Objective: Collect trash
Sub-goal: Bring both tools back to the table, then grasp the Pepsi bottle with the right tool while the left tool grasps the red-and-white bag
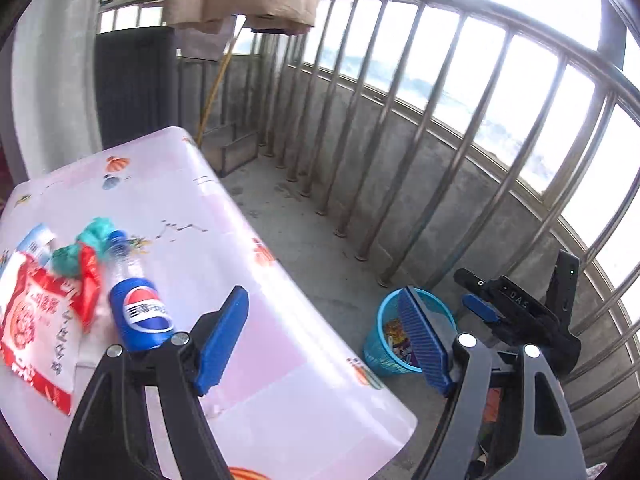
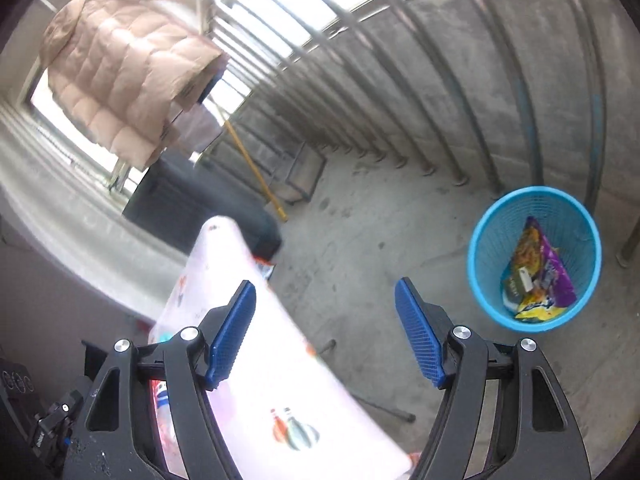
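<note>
Hovering empty, jaws spread: left gripper (image 1: 324,336) near the bottle (image 1: 140,312), right gripper (image 2: 326,328) beside the bin (image 2: 492,216) holding wrappers

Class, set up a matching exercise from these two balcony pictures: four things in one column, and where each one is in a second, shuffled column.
Things:
1. Pepsi bottle
2. Snack wrappers
3. Puffy coat
4. Blue basket

Places:
A. hanging overhead
B. inside the basket
C. lying on the table
D. standing on the concrete floor by the railing

Pairs: 1-C, 2-B, 3-A, 4-D
</note>
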A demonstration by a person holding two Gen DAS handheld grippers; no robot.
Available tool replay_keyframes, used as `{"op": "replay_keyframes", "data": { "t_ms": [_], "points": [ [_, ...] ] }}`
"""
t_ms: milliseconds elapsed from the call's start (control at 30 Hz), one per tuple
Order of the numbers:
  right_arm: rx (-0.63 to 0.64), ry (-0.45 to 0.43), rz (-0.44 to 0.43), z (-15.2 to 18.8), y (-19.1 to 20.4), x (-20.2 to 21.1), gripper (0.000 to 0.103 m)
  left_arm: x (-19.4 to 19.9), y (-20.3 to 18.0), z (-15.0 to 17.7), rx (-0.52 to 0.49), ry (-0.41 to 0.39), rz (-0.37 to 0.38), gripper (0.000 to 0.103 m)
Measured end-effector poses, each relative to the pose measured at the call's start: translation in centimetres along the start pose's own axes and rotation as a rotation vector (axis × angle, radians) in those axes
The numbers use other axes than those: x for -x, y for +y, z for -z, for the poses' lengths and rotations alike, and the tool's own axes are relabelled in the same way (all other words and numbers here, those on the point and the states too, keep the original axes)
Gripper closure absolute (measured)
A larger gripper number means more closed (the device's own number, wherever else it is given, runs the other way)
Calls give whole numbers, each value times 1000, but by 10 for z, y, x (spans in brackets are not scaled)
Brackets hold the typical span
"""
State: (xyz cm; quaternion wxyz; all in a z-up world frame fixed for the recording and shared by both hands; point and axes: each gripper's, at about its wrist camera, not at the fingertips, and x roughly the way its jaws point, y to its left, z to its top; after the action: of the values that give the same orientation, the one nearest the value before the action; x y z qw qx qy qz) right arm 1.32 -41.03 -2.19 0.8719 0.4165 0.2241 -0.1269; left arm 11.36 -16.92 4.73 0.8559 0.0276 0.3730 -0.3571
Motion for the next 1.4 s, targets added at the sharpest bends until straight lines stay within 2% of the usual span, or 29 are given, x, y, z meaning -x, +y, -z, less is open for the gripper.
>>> {"op": "replay_keyframes", "data": {
  "t_ms": [167, 300, 500, 667, 767, 933, 1000, 1133, 1300, 1400],
  "points": [
    [125, 133, -74, 21, 64, -19, 33, 51, 75, 31, 117, -82, -108, 28],
    [230, 226, -132, 39, 110, -33, 32, 78, 121, 56, 190, -149, -183, 28],
    [339, 347, -191, 67, 164, -60, 30, 105, 172, 82, 247, -227, -297, 28],
    [380, 427, -209, 85, 194, -85, 30, 119, 206, 89, 241, -296, -420, 28],
    [414, 460, -204, 93, 213, -100, 30, 112, 231, 90, 240, -275, -495, 32],
    [449, 525, -186, 102, 229, -129, 30, 78, 270, 93, 242, -175, -579, 40],
    [461, 552, -190, 105, 233, -137, 30, 65, 284, 95, 245, -135, -604, 48],
    [475, 612, -192, 113, 238, -153, 30, 48, 301, 97, 271, -89, -619, 60],
    [442, 691, -211, 122, 234, -174, 30, 45, 310, 97, 321, -78, -600, 87],
    [424, 742, -227, 128, 231, -181, 31, 48, 305, 96, 315, -85, -595, 93]
  ]
}}
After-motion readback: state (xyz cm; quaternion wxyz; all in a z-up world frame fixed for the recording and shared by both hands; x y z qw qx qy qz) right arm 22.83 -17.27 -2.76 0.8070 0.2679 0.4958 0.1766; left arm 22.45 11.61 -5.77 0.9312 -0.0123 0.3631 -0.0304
